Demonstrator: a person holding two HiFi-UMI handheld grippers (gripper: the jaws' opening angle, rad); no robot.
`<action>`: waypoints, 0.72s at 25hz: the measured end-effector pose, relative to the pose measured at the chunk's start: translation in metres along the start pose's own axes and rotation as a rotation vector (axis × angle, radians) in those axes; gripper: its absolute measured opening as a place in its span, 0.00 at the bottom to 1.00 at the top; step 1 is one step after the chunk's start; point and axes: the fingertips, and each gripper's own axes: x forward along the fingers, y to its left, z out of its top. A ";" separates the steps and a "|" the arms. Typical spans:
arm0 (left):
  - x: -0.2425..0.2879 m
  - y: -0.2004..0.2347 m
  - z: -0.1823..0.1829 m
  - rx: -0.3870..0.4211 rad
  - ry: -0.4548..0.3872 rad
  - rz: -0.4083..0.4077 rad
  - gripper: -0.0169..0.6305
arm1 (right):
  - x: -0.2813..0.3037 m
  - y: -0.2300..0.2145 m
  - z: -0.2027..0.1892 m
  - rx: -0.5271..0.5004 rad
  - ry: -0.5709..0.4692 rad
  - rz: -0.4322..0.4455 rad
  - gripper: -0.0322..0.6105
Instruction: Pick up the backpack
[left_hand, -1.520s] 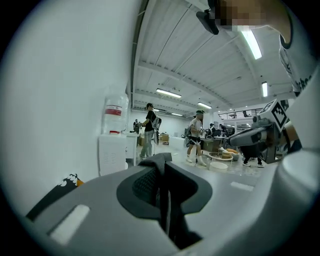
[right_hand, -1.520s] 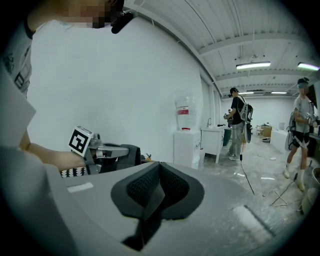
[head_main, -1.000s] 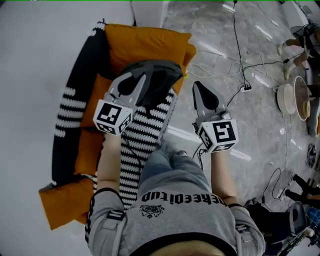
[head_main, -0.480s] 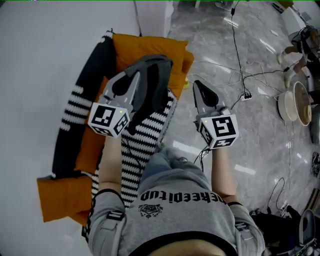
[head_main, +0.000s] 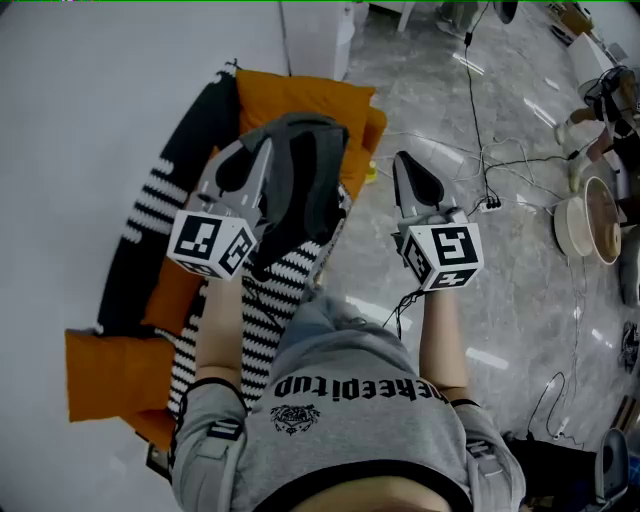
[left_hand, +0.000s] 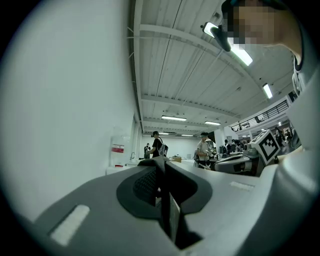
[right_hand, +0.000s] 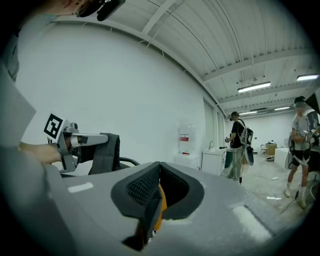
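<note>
The backpack is orange with black and white striped panels and hangs against the white wall in the head view. My left gripper is shut on its dark grey strap, which drapes over the jaws. The right gripper view shows that strap hanging from the left gripper. In the left gripper view the pads of the left gripper meet on a thin edge of fabric. My right gripper is shut and holds nothing, off to the right of the backpack. Its own view shows the right gripper with tips touching.
Cables trail over the marble floor to the right. Round bowls lie at the far right. A white cabinet stands beyond the backpack. People stand far off down the hall.
Both grippers have risen. The left one has carried the grey strap up, and the backpack's lower orange end has shifted left in the head view.
</note>
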 end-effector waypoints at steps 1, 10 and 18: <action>-0.003 -0.003 0.004 -0.002 -0.009 0.006 0.10 | -0.003 0.000 0.002 -0.001 -0.005 0.001 0.06; -0.030 -0.028 0.020 0.009 -0.054 0.056 0.10 | -0.034 -0.001 0.008 0.010 -0.045 0.006 0.06; -0.037 -0.027 0.025 0.011 -0.060 0.084 0.10 | -0.032 0.003 0.010 0.022 -0.062 0.035 0.06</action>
